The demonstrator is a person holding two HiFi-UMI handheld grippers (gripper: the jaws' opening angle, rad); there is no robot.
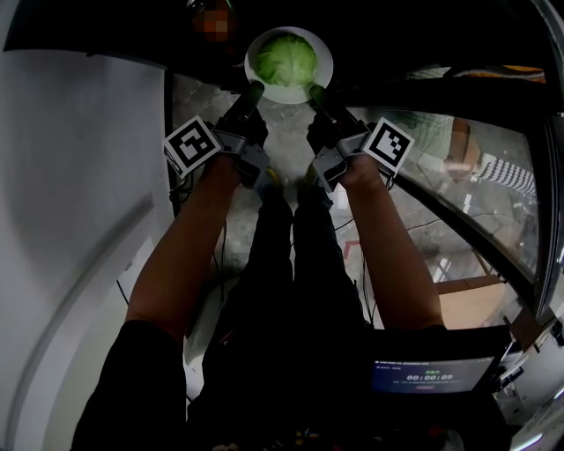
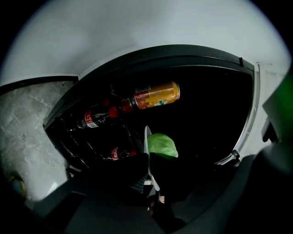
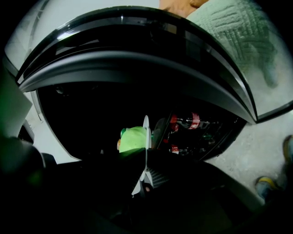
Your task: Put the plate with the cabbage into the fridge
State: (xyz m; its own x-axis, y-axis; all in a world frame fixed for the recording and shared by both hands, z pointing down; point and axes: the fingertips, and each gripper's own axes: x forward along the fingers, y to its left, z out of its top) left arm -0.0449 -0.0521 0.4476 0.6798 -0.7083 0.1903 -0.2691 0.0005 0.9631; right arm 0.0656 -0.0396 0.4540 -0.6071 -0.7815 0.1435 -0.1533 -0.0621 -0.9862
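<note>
A white plate (image 1: pixel 319 64) carries a green cabbage (image 1: pixel 285 57) at the dark mouth of the fridge (image 1: pixel 106 26). My left gripper (image 1: pixel 254 91) is shut on the plate's near left rim, and my right gripper (image 1: pixel 315 92) is shut on its near right rim. The left gripper view shows the plate (image 2: pixel 147 142) edge-on between the dark jaws of the left gripper (image 2: pixel 150 165), with the cabbage (image 2: pixel 161 145) just beyond. In the right gripper view the plate (image 3: pixel 146 130) is again edge-on in the right gripper (image 3: pixel 143 161), with the cabbage (image 3: pixel 132 137) on its left side.
Inside the fridge lie an orange drink bottle (image 2: pixel 153 96) and cola bottles (image 2: pixel 94 119) on wire racks. More red-capped bottles (image 3: pixel 185 122) appear in the right gripper view. The open glass door (image 1: pixel 458 150) stands to the right, a white wall (image 1: pixel 70 176) to the left.
</note>
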